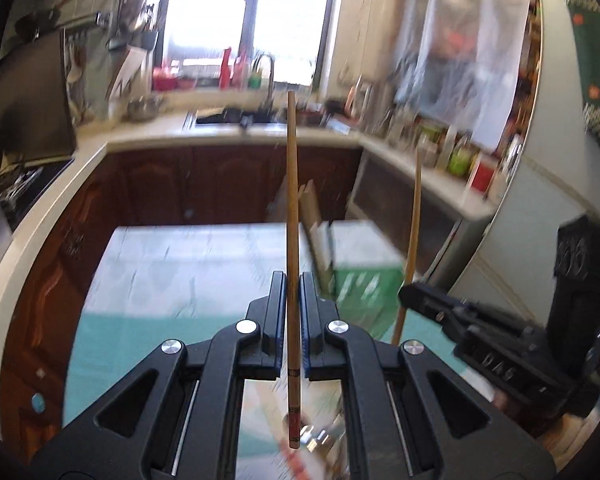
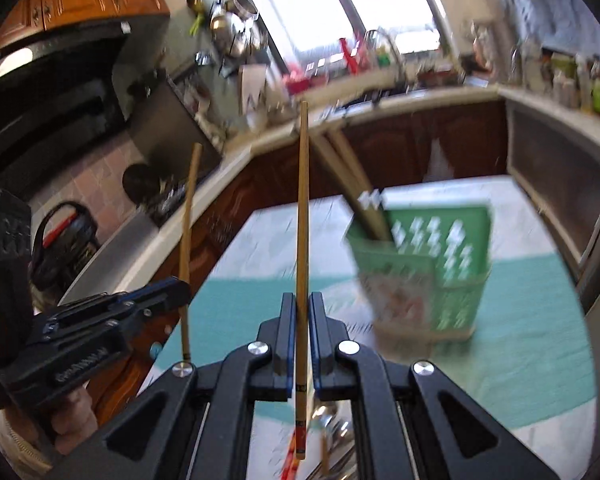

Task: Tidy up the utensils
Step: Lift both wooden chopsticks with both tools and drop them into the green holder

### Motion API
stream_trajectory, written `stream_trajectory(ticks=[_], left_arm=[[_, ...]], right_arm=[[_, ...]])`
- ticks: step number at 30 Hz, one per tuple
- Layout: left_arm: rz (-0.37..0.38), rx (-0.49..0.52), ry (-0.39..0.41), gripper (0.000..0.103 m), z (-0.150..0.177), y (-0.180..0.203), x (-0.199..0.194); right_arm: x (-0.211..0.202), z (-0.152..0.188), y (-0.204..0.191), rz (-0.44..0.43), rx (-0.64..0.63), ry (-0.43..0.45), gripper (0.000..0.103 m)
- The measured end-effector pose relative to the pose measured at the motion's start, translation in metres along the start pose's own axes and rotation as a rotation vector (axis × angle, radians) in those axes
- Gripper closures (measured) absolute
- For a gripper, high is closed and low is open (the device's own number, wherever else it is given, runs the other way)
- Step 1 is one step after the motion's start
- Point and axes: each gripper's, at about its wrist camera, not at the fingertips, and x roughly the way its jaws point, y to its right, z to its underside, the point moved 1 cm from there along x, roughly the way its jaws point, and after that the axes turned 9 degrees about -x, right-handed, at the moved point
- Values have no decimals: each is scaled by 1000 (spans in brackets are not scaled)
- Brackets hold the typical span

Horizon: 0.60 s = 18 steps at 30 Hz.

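Two bamboo chopsticks are held upright above the tabletop [image 2: 520,320], left of the green basket [image 2: 440,272]. The left gripper [image 1: 293,304] pinches one chopstick [image 1: 292,208]; the right gripper [image 2: 302,320] pinches the other chopstick [image 2: 302,216]. Each is slim, tan, with red and dark markings near its lower end, long axis vertical. More sticks lean inside the basket.

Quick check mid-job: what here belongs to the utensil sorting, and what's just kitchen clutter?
Job:
left gripper with its chopstick
right gripper with its chopstick
green basket
spoons

Clutter:
bottles
faucet
pots
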Motion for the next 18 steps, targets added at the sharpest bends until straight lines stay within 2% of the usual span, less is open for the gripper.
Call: stream_trajectory(ticks=[4, 8, 12, 18], left_arm=[[62, -31, 101, 99, -46, 30, 11], [76, -55, 151, 99, -70, 43, 38], [72, -85, 151, 99, -75, 46, 78], [51, -70, 154, 99, -49, 36, 138]], right_arm=[[-3, -37, 13, 48, 27, 112, 97], [-4, -69, 33, 87, 12, 198, 97], [7, -82, 51, 123, 4, 248, 97], [38, -81, 64, 152, -21, 272, 97]])
